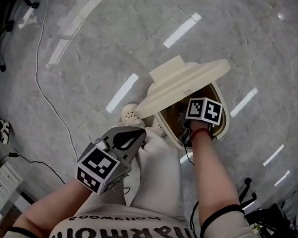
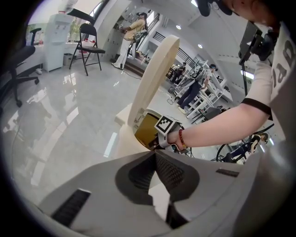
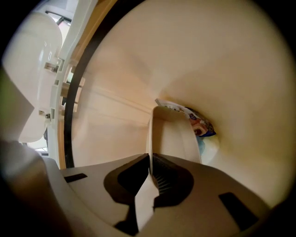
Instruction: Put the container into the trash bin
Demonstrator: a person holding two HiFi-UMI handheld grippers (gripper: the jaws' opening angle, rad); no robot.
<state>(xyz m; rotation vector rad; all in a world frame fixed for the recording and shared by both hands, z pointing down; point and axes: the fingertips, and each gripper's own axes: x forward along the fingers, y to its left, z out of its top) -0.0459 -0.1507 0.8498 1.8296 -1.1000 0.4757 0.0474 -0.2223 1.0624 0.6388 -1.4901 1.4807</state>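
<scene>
The right claw [image 3: 150, 159] is clamped on the wall of a cream container [image 3: 173, 134], held inside the open trash bin [image 3: 152, 55]. The left claw [image 2: 155, 155] is closed and empty beside the bin.

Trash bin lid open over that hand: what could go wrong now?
The lid stands tilted above the right gripper, which is inside the trash bin; if it dropped, it might strike the arm. The gripper pinches only one thin wall of the container, so it could slip or twist.
</scene>
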